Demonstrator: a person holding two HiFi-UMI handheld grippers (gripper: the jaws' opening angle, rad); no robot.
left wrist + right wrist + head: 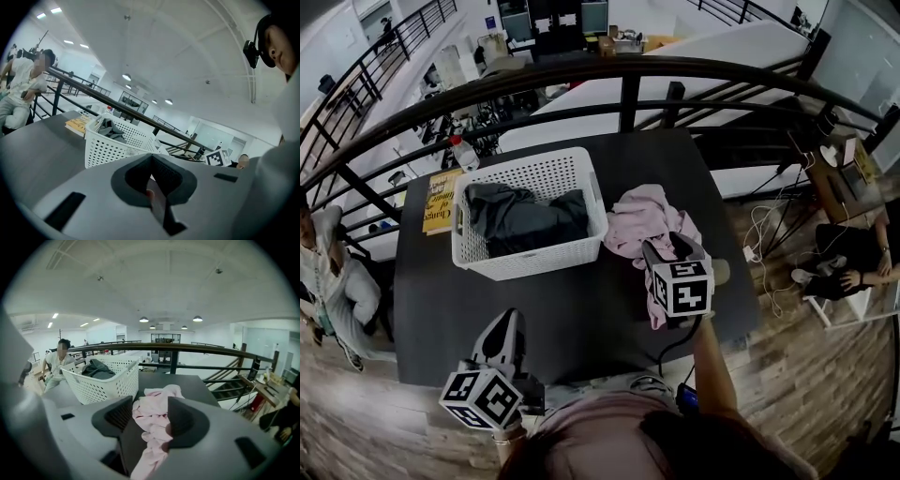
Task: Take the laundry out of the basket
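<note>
A white perforated basket (534, 262) stands at the middle of the dark table (581, 319), with dark grey laundry (525, 220) in it. A pink garment (642, 220) lies crumpled on the table just right of the basket. My right gripper (661, 246) hovers over its near end. In the right gripper view the right gripper (150, 408) is open; the pink garment (157, 399) runs between the jaws and drapes along the right one, with a gap to the left one. My left gripper (504, 323) rests at the table's front edge, shut and empty, pointing toward the basket (117, 145).
A yellow book (441, 202) lies left of the basket, with a bottle (461, 150) behind it. A black railing (628, 70) runs along the table's far side. One person sits at the left (328, 281), another on the floor at the right (853, 253).
</note>
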